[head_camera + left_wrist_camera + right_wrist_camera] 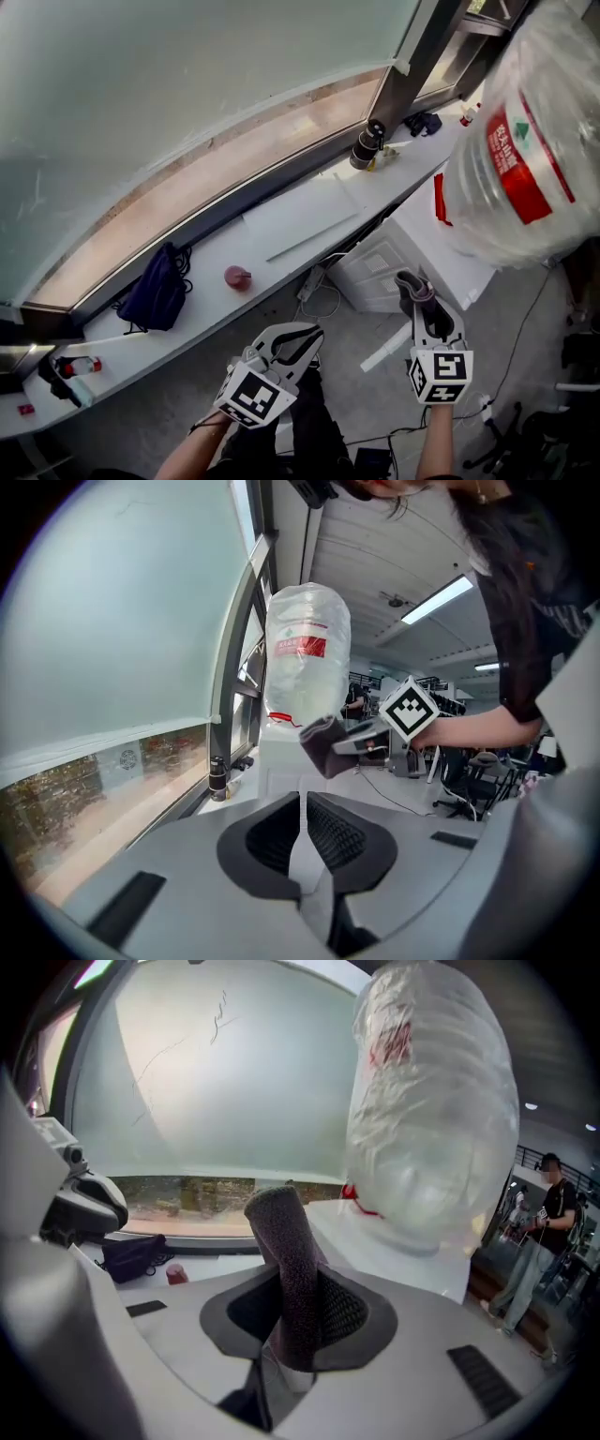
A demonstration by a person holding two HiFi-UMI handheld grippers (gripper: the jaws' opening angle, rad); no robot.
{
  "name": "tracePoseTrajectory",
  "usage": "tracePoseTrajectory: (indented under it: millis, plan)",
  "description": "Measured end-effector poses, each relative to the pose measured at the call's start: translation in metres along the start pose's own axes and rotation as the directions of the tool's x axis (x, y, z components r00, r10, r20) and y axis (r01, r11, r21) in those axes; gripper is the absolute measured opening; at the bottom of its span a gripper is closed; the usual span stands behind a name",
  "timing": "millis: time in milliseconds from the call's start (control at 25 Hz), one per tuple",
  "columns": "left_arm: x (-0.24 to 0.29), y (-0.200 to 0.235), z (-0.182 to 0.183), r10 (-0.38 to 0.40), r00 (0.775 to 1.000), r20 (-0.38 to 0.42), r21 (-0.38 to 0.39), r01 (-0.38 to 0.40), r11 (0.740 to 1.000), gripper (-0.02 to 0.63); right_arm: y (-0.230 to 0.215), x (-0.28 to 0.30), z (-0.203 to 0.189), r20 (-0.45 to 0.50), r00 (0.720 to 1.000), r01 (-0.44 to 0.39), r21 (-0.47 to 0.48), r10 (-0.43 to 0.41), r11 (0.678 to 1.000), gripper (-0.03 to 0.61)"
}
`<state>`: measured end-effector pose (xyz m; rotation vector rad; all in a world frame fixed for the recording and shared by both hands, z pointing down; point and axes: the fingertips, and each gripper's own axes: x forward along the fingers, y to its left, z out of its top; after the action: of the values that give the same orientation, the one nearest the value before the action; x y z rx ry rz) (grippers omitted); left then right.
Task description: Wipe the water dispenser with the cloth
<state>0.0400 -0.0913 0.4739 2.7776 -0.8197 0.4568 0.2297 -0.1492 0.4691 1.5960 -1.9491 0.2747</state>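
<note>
The white water dispenser (427, 246) stands below the windowsill, carrying a big clear bottle (525, 141) with a red label. My right gripper (422, 300) is shut on a dark folded cloth (413, 284), a short way in front of the dispenser's side. In the right gripper view the cloth (284, 1251) sticks up between the jaws, with the bottle (431, 1110) just beyond. My left gripper (313, 332) hangs lower left, shut and holding nothing. The left gripper view shows the bottle (307, 653) and the cloth (322, 746) in the right gripper.
A long white windowsill (281, 225) carries a dark bag (155, 292), a small red object (236, 277) and a dark cylinder (366, 145). Cables and a power strip (314, 286) lie on the floor. A person (539, 1232) stands far right; office chairs (469, 780) are behind.
</note>
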Motion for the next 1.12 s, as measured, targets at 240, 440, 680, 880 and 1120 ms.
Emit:
tracePoseTrajectory:
  millis: [240, 440, 680, 880, 1120]
  plan:
    - [-0.002, -0.01, 0.006, -0.015, 1.0, 0.017, 0.005, 0.015, 1.0, 0.031, -0.034, -0.012, 0.027, 0.075, 0.992, 0.103, -0.027, -0.101, 0.994, 0.101]
    - [0.003, -0.01, -0.006, -0.02, 1.0, 0.004, -0.007, 0.02, 1.0, 0.031, -0.045, 0.02, 0.007, 0.048, 0.986, 0.161, -0.022, -0.16, 0.987, 0.101]
    - [0.007, -0.001, -0.028, -0.003, 1.0, -0.027, -0.034, 0.002, 0.999, 0.031, -0.032, 0.058, -0.046, -0.046, 0.989, 0.14, 0.036, -0.138, 0.99, 0.101]
    - [0.012, 0.009, -0.044, 0.016, 0.999, -0.044, -0.053, -0.018, 0.998, 0.031, -0.028, 0.098, -0.107, -0.13, 0.984, 0.138, 0.119, -0.122, 0.983, 0.101]
    - [0.027, 0.013, -0.057, 0.039, 0.997, -0.067, -0.082, -0.044, 0.996, 0.031, -0.014, 0.148, -0.171, -0.21, 0.973, 0.123, 0.127, -0.094, 0.984, 0.101]
